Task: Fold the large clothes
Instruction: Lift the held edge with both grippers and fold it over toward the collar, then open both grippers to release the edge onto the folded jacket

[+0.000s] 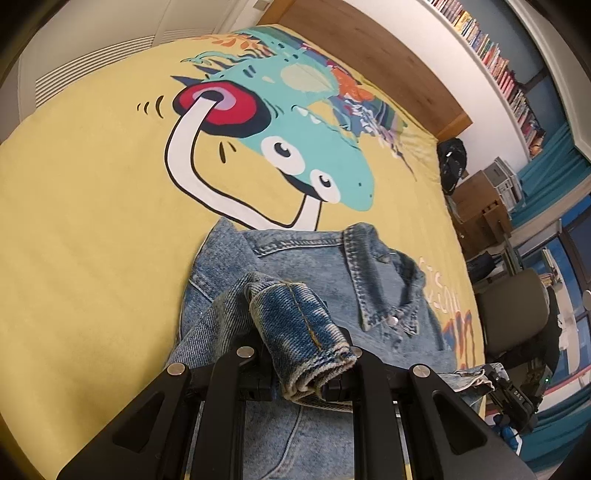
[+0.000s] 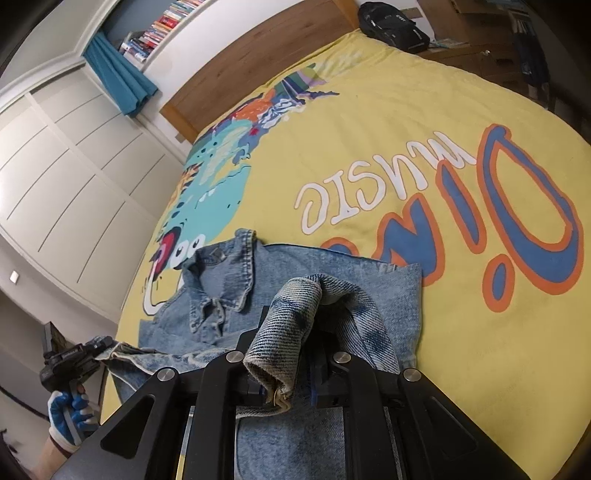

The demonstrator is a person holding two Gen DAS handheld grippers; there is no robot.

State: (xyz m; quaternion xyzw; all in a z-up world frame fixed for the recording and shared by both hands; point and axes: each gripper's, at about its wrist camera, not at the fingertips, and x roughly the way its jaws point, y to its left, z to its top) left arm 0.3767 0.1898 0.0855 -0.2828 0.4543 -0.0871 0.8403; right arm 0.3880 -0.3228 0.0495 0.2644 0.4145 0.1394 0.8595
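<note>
A light blue denim jacket (image 1: 295, 266) lies front up on the yellow bed cover (image 1: 92, 240), collar (image 1: 373, 273) toward the headboard. My left gripper (image 1: 308, 384) is shut on the jacket's left sleeve cuff (image 1: 306, 332), lifted over the body. My right gripper (image 2: 286, 384) is shut on the right sleeve cuff (image 2: 284, 325), also lifted over the jacket (image 2: 332, 266). The other gripper shows in each view: the right one (image 1: 513, 391) holding denim at the edge, the left one (image 2: 70, 362) in a blue-gloved hand.
The bed cover (image 2: 443, 332) has a dinosaur print and large lettering. A wooden headboard (image 1: 388, 55) stands at the far end. A black backpack (image 2: 395, 26), boxes (image 1: 480, 199) and a chair (image 1: 513, 310) stand beside the bed. Bookshelves (image 1: 491, 55) line the wall.
</note>
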